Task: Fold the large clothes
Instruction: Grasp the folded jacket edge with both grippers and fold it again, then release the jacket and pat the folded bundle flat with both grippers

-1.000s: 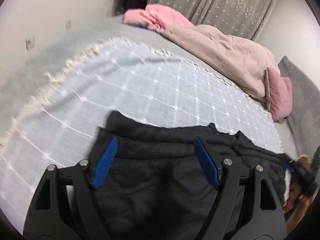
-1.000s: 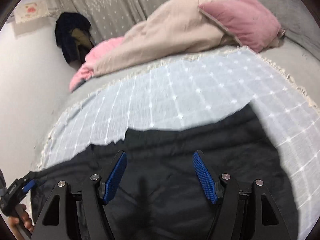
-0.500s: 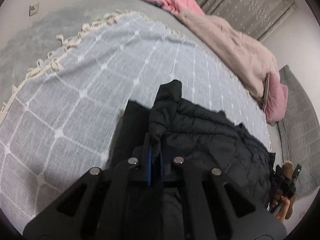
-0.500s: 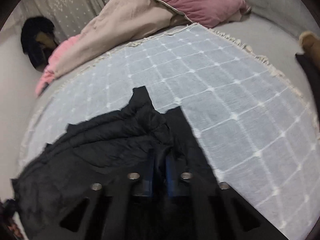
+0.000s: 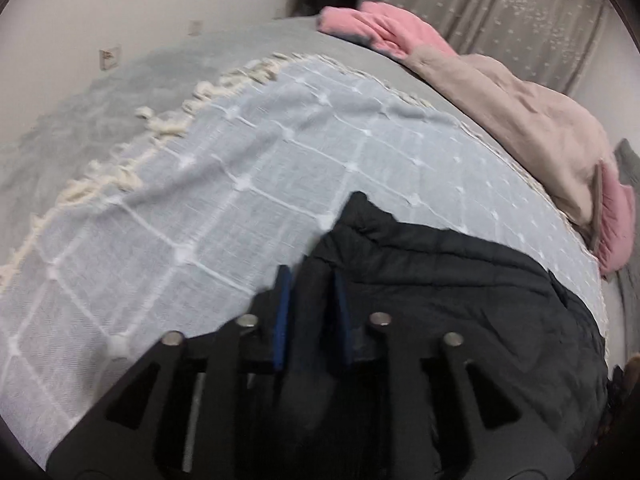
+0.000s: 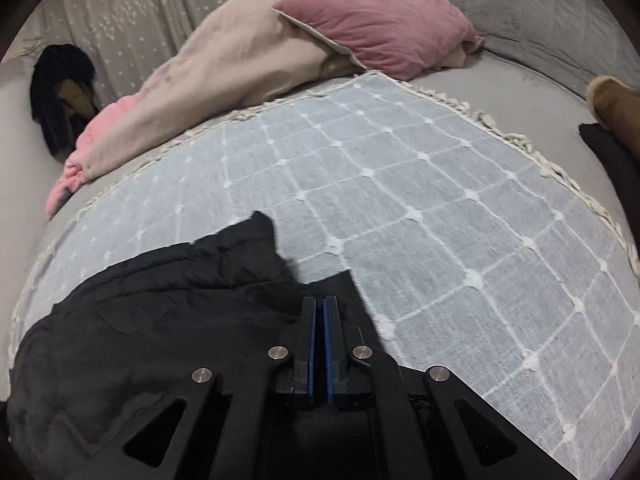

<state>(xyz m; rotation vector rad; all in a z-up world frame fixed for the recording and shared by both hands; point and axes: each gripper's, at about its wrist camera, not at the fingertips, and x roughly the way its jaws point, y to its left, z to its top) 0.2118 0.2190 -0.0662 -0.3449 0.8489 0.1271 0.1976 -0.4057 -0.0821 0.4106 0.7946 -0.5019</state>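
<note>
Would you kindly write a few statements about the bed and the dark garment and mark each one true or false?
1. The black padded garment lies on a light blue checked blanket. True.
2. The right tool stands wide open above bare blanket. False: its jaws are closed together at the garment's edge.
3. A pink pillow rests at the far side of the bed, against a beige duvet. True.
4. The blanket's edge is plain, without fringe. False: a cream fringe runs along it.
5. Black fabric sits between the blue pads of the left tool. True; its jaws are opening.
</note>
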